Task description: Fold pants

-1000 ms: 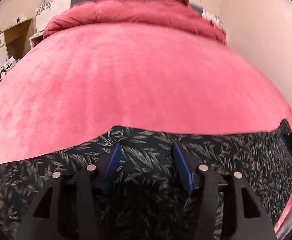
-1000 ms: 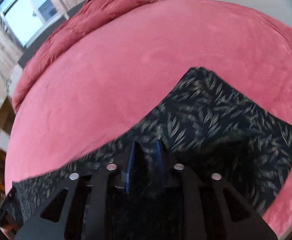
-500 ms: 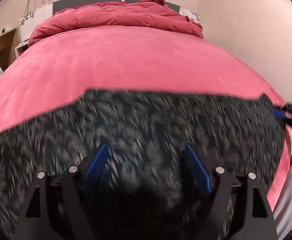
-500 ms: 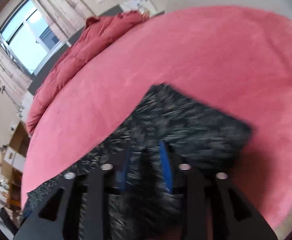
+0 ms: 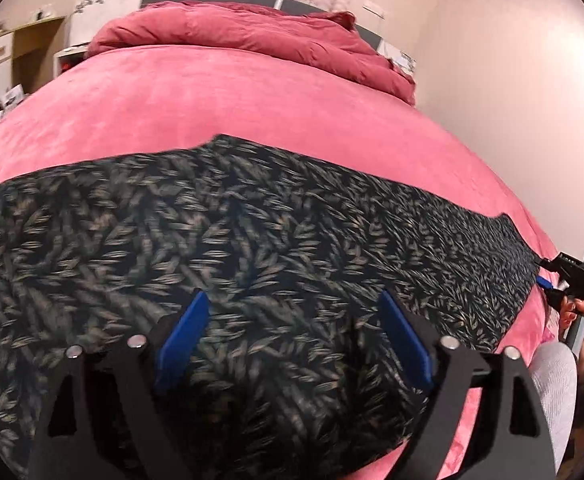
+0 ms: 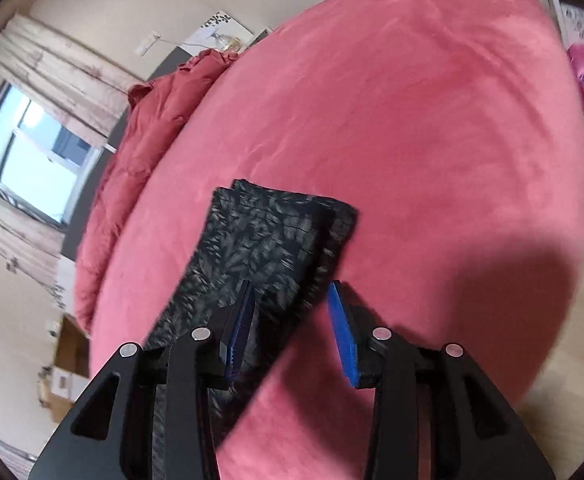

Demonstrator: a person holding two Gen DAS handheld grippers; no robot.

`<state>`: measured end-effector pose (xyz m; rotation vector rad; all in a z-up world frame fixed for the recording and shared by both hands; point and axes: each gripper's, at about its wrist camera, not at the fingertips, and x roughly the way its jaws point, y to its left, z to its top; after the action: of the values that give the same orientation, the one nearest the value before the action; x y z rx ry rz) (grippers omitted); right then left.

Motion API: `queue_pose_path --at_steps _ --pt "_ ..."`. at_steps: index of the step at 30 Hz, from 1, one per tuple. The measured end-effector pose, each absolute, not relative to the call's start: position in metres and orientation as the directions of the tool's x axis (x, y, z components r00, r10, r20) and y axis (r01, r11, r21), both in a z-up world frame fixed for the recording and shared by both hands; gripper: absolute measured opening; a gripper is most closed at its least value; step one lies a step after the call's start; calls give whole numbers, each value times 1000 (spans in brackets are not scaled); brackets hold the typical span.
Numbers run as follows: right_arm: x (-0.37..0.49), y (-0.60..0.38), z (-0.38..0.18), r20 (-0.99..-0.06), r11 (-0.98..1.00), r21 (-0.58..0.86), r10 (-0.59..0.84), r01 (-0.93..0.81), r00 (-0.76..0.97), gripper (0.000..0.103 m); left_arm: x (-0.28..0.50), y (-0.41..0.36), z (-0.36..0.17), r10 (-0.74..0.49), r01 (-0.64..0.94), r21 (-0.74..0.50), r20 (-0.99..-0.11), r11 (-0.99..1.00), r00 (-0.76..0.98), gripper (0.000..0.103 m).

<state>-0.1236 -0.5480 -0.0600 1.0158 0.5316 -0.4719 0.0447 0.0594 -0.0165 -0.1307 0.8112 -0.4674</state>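
Left gripper [image 5: 292, 324] gapes above pants [image 5: 251, 248] stretched left-right.

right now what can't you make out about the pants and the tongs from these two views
- Left wrist view: the pants run off the left and bottom edges; the near hem sits behind the left tongs.
- Left wrist view: the right tongs are tiny at the right edge, so their opening is unreadable there.
- Right wrist view: the pants are motion-blurred; the layer count is unclear.
- Right wrist view: the right tongs hide the fabric's near end.
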Motion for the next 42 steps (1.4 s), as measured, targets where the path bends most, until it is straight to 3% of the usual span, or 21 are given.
queue_pose_path --at_steps 5,7,10,18,24,29,36,42 --pt "-97 -555 -68 -565 413 720 -117 558 816 37 43 85 -14 -388 272 -276 -663 922 640 93" --pt "-88 -557 -66 -561 415 727 -98 546 822 19 47 93 -15 -356 241 -262 -668 934 654 96" --pt "-80 -555 -50 -558 434 725 -85 535 826 12 51 110 -17 -315 176 -268 -674 947 669 97" --pt "-76 -509 28 -470 515 748 -33 418 882 11 52 142 -20 -311 104 -337 -648 936 695 99" --pt "-59 -428 92 -380 677 690 40 255 924 11 40 163 -22 -252 30 -337 -639 941 727 101" --pt "-40 -343 116 -337 777 623 161 91 928 11 36 185 -29 -281 1 -407 -628 913 726 101" --pt "-13 -218 76 -419 882 460 316 -100 851 11 27 195 -35 -312 16 -444 -602 896 735 101" --pt "-8 -134 -10 -638 961 182 276 -208 718 12 22 195 -38 -313 24 -440 -599 898 737 101"
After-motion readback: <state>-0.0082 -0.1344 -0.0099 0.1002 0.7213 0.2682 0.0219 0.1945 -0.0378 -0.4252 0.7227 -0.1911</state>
